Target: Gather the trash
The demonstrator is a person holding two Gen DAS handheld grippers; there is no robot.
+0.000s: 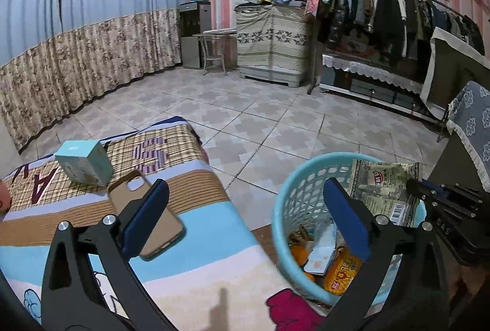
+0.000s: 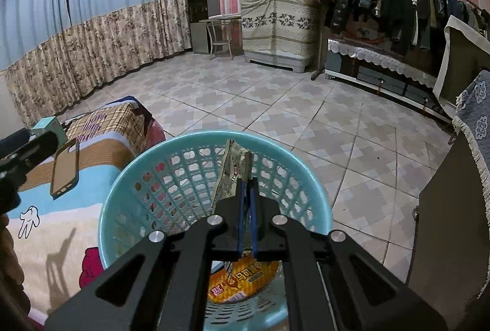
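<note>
Your right gripper (image 2: 246,202) is clenched on a snack wrapper (image 2: 235,171), holding it over the turquoise basket (image 2: 122,193), which already contains an orange packet (image 2: 245,279). Your left gripper (image 1: 245,217) is released, between basket and phone case (image 1: 147,214) on the bed (image 1: 199,254).

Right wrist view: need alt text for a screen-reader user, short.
The right tool is shut on a crumpled snack wrapper, holding it over a light blue plastic basket that already holds an orange packet. To the left, a phone case lies on a patterned blanket; tiled floor lies beyond.
</note>
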